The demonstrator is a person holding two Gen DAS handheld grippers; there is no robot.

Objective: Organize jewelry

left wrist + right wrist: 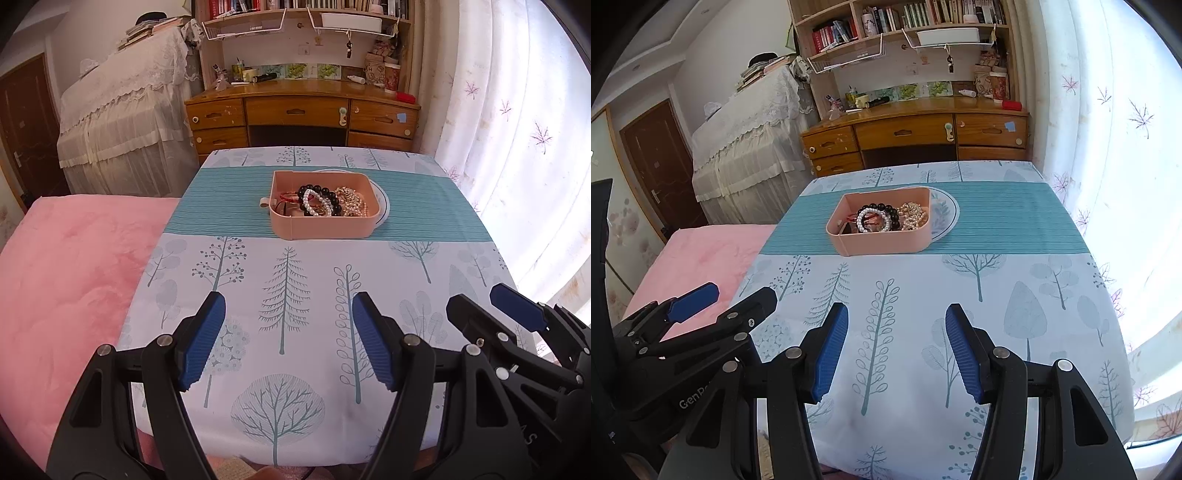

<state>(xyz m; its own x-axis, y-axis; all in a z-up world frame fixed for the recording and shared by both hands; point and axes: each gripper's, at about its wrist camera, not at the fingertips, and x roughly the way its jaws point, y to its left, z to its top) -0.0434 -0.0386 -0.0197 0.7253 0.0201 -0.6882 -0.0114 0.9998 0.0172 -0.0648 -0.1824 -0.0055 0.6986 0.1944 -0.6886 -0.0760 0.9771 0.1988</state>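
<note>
a: how are the grippers standing?

b: the left gripper (288, 341) has its blue pads spread wide, nothing between them but the tree-print tablecloth (295, 295) below. it touches nothing and holds nothing. the right gripper (895, 354) is also parted, a bit narrower, empty too, hovering over the near end of the table. the two sit side by side; each shows at the edge of the other's view.

a: and the jewelry?

b: all of it lies in a pink tray (325, 225), well ahead of both grippers, on the teal striped band of the cloth. the tray is a shallow rounded rectangle; its long axis runs across the table, left to right, with one long wall facing the grippers. under its right end there is a white plate (947, 218) with a dark rim line, partly covered.

a: what is inside?

b: a black bead bracelet (327, 195) roughly in the middle, a white pearl bracelet (314, 203) overlapping it on the near left, and a gold tangle of chains (351, 201) filling the right end. some red cord (290, 195) shows at the left. the pieces lie piled together; i cannot tell how many chains there are.

a: anything beside the tray?

b: a small pale thing (263, 202) just off its left wall, too small to identify. a pink blanket (74, 277) lies left of the table.
</note>
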